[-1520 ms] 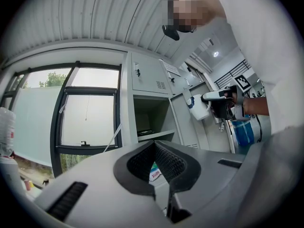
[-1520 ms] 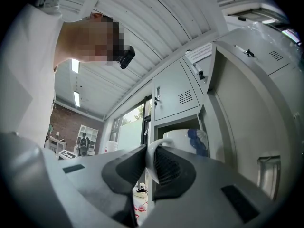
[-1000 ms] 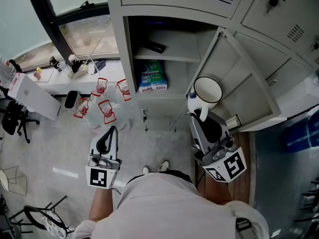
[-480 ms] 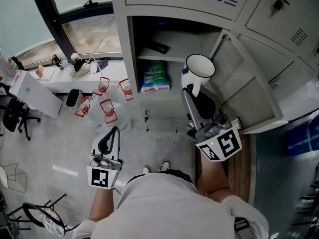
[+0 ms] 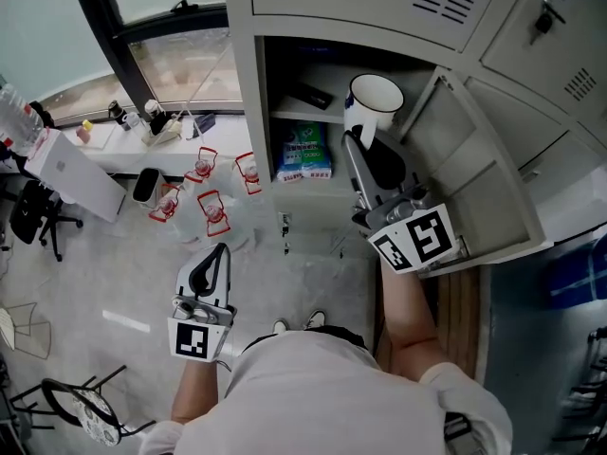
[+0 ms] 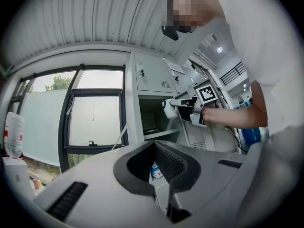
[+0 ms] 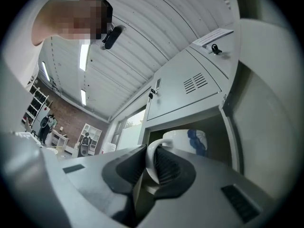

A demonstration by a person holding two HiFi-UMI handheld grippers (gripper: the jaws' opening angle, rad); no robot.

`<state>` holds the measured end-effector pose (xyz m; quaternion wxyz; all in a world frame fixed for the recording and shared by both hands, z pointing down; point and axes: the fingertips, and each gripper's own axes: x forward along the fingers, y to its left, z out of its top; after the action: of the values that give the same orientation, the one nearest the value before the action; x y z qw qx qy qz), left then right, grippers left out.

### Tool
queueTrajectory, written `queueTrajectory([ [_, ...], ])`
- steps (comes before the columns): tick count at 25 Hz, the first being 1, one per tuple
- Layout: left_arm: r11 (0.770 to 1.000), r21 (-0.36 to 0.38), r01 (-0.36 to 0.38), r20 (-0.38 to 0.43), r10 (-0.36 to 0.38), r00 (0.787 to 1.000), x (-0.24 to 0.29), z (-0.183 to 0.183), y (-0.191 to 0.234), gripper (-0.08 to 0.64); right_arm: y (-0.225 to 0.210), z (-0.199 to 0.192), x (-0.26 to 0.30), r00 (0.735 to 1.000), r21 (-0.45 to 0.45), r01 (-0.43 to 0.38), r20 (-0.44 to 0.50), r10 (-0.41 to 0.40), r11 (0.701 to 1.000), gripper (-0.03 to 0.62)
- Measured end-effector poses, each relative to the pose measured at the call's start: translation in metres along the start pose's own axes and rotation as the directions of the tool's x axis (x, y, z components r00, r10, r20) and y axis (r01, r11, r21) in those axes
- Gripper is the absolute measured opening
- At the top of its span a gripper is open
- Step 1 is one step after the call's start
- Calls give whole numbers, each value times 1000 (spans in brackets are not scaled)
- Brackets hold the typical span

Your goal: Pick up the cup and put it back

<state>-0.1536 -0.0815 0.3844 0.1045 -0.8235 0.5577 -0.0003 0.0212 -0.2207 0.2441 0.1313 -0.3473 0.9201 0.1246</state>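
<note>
Cup (image 5: pixel 375 100) has moved up into locker (image 5: pixel 248 83).

The cup (image 5: pixel 376 100) is seen as glossy white ceramic; the locker (image 5: pixel 322 3) is finished in matt grey painted metal.

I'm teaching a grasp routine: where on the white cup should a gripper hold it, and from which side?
The handle, from the side it juts out on. It is a thin loop that fits between the jaws; the cup itself is wide and round. The right gripper holds it that way.
</note>
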Motion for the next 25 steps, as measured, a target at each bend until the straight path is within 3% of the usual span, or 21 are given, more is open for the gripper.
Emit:
queueTrajectory([
  [13, 999, 15, -32, -28, 32, 999, 2, -3, 9, 20, -32, -40, 33, 998, 9, 9, -58, -9, 1000, 52],
  [25, 1000, 8, -25, -46, 25, 999, 16, -9, 8, 20, -63, -66, 46, 994, 83, 55, -95, -47, 995, 52],
])
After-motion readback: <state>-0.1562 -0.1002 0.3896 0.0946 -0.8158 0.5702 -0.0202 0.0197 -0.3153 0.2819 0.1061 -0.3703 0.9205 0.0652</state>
